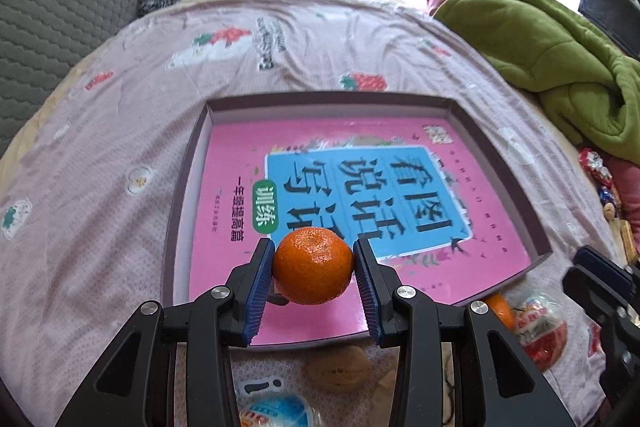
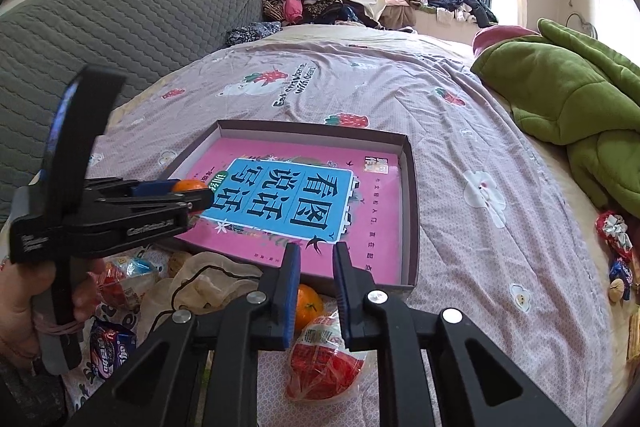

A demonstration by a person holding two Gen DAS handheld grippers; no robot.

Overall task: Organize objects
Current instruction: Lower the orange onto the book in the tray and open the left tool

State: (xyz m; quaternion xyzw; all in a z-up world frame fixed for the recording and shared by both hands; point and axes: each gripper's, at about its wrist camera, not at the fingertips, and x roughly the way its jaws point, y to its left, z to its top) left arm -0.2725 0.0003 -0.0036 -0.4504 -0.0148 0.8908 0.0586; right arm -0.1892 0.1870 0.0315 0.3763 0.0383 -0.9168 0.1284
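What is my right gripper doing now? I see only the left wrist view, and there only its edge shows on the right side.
Observer: The right gripper is open and holds nothing. Its tips are over the near edge of the box.
Operator: Is the other orange free to take?
Observer: It looks free. The second mandarin lies on the bedsheet just outside the box and shows between the right gripper's fingers, beside a red packet.
Operator: What lies to the left of it?
Observer: A pale drawstring bag lies there, by the near wall of the box.
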